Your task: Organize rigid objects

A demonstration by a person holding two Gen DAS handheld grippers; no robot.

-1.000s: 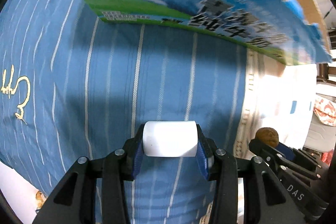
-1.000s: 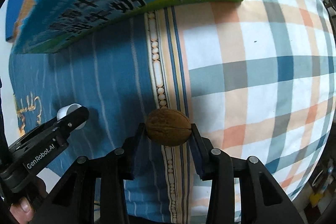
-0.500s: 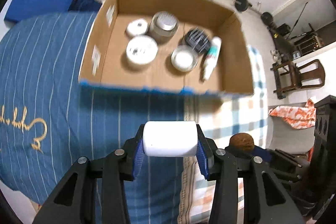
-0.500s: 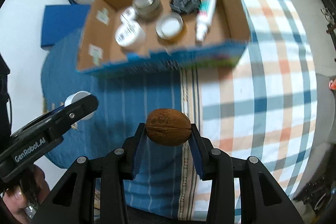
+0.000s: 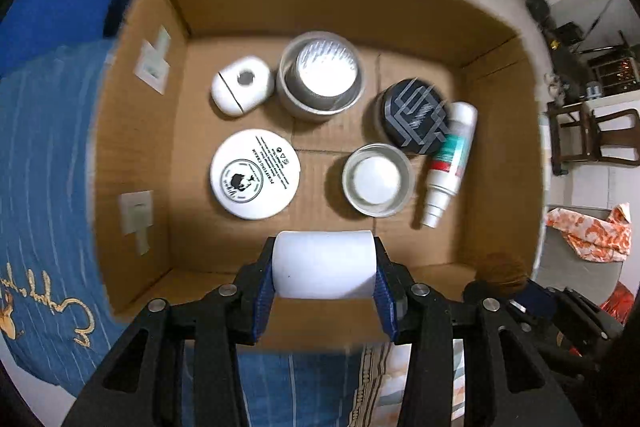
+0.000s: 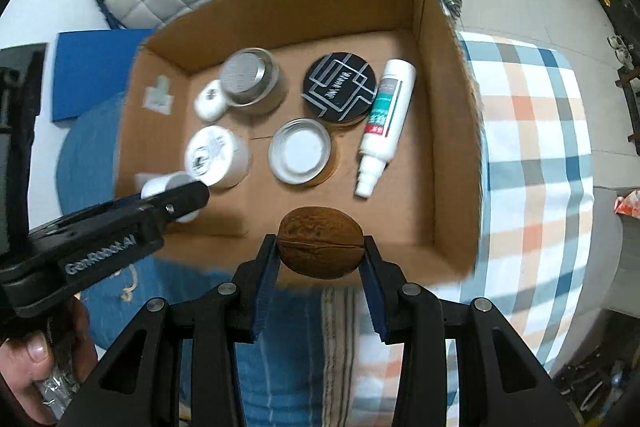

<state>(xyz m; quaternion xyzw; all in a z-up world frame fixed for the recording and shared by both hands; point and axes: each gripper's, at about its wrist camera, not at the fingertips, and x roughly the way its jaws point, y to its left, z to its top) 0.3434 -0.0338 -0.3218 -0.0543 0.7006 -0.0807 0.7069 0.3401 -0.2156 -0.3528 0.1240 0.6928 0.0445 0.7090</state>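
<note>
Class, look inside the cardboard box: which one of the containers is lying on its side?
The spray bottle at the box's right side; the jars and tins beside it sit flat, lids up.

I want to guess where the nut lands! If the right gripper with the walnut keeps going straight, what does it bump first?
Probably the bare cardboard box floor. The right gripper holds the walnut over the near edge, and the nearest things ahead, the silver tin and spray bottle, lie farther in. Depth is unclear.

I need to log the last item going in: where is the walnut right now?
The walnut is clamped in the right gripper, held above the near edge of the cardboard box, nearest the spray bottle lying along the box's right side.
</note>
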